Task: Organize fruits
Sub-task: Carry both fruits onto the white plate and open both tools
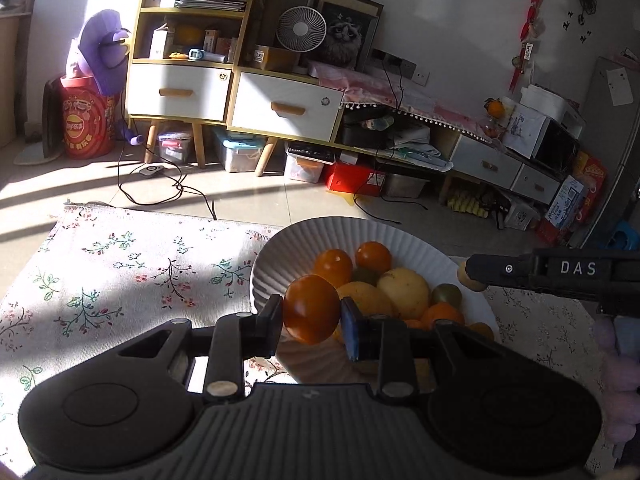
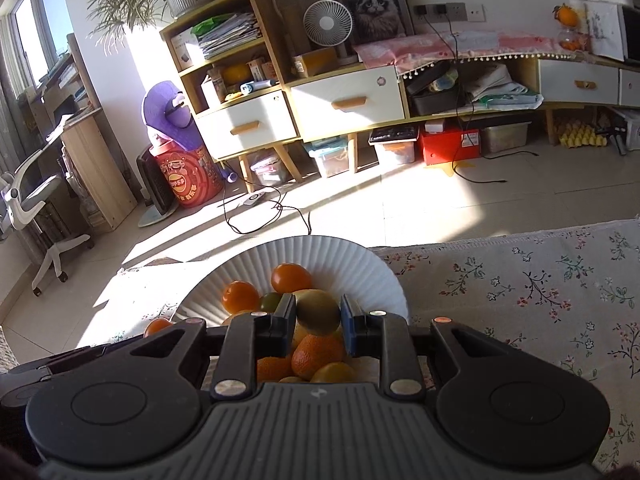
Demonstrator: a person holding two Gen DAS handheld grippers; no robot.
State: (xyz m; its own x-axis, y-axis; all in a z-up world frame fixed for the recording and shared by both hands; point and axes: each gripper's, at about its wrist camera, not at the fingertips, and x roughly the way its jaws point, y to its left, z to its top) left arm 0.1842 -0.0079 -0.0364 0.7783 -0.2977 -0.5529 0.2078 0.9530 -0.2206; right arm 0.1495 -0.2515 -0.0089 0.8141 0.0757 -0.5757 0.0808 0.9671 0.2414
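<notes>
A white ribbed plate (image 1: 304, 236) stands on the flowered tablecloth and holds several orange, yellow and green fruits (image 1: 404, 292). My left gripper (image 1: 312, 320) is shut on an orange tomato-like fruit (image 1: 311, 309), held just above the plate's near edge. My right gripper (image 2: 318, 320) is shut on a yellow-green fruit (image 2: 318, 312) over the same plate (image 2: 304, 256), above a pile of oranges (image 2: 316, 356). The right gripper's arm (image 1: 560, 272) reaches in from the right in the left wrist view.
The flowered tablecloth (image 1: 120, 272) spreads left of the plate, and right of it in the right wrist view (image 2: 540, 288). A small orange fruit (image 2: 157, 326) lies beside the plate. Beyond the table are tiled floor, cables and wooden cabinets (image 1: 240, 92).
</notes>
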